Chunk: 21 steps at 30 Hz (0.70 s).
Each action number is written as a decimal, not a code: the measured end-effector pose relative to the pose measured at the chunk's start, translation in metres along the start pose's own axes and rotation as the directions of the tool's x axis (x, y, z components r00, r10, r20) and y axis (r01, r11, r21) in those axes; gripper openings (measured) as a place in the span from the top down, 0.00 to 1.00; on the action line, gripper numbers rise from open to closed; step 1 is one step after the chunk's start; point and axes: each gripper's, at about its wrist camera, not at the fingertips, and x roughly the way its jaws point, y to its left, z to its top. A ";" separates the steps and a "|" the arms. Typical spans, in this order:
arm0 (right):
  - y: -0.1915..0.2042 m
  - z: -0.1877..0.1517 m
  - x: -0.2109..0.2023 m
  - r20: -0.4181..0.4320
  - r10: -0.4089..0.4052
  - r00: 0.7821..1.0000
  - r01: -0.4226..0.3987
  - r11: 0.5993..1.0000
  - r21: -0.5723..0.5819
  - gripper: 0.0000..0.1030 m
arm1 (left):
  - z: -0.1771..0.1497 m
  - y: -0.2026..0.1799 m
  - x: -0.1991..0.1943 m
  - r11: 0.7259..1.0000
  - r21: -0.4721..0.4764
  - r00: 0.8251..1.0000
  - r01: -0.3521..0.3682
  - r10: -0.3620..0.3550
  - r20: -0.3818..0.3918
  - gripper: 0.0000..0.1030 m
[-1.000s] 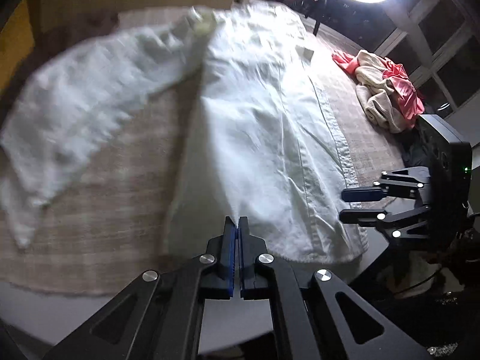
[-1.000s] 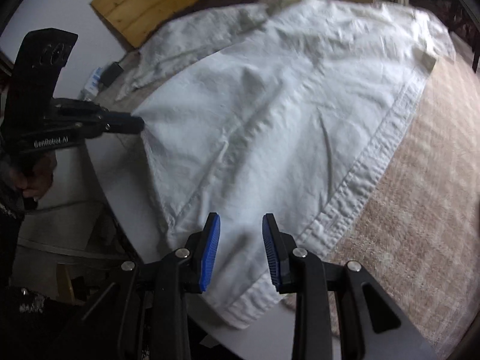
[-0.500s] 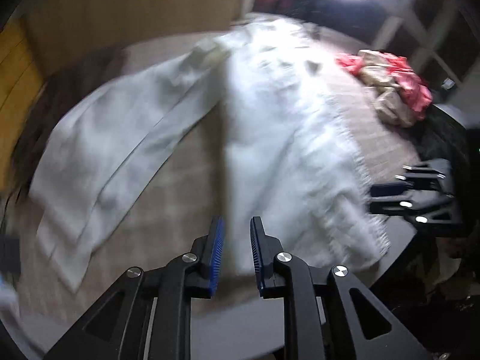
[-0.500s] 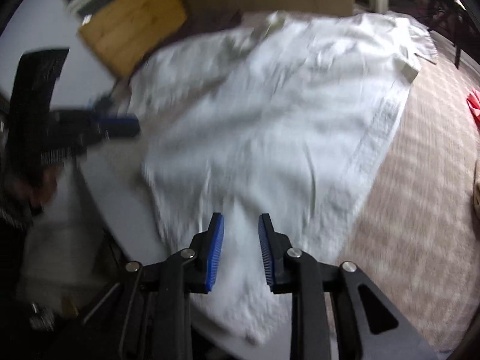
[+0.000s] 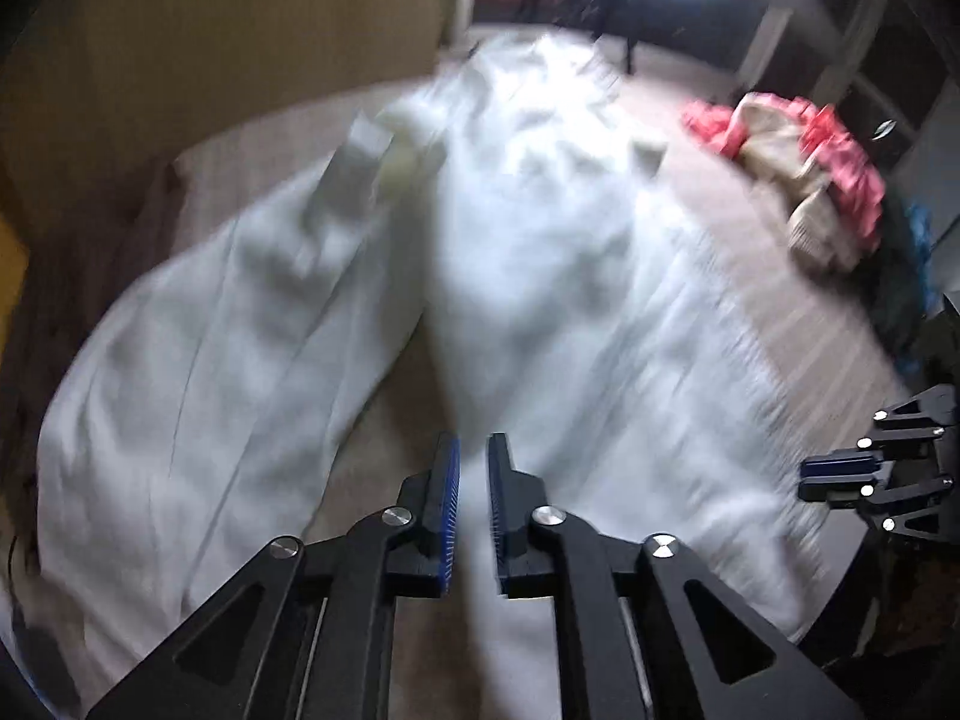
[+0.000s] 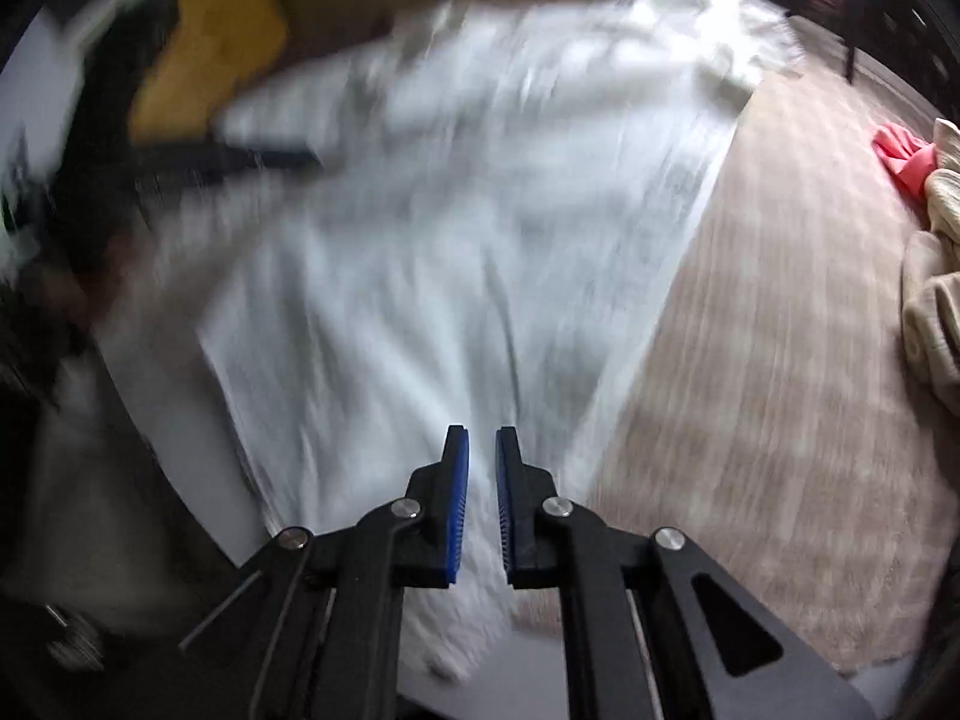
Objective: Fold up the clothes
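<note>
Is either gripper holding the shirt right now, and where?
Neither. The left gripper and right gripper both have their jaws slightly parted over the white shirt, with no cloth pinched between them.

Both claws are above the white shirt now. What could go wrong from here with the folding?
1. The shirt hem hangs over the table edge; a pull toward the person might drag it off.
2. Both views are motion-blurred, and the left claw and right claw show only narrow gaps, so a grab may miss the hem or catch one layer.
3. The sleeve lies spread sideways; folding the body first may trap it crooked.
</note>
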 end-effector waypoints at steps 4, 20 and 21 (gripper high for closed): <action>-0.023 0.062 0.012 0.114 0.065 0.991 -0.075 0.994 0.081 0.91 | 0.048 -0.008 0.039 0.988 -0.012 0.989 0.151 -0.151 0.007 0.87; -0.083 0.121 0.080 0.035 0.084 0.996 -0.088 0.986 0.143 0.95 | 0.172 0.050 0.132 0.981 0.010 0.980 -0.193 0.194 -0.048 0.62; -0.084 0.123 0.088 0.020 0.081 0.997 -0.083 0.987 0.140 0.95 | 0.181 0.052 0.136 0.979 0.016 0.978 -0.201 0.202 -0.047 0.56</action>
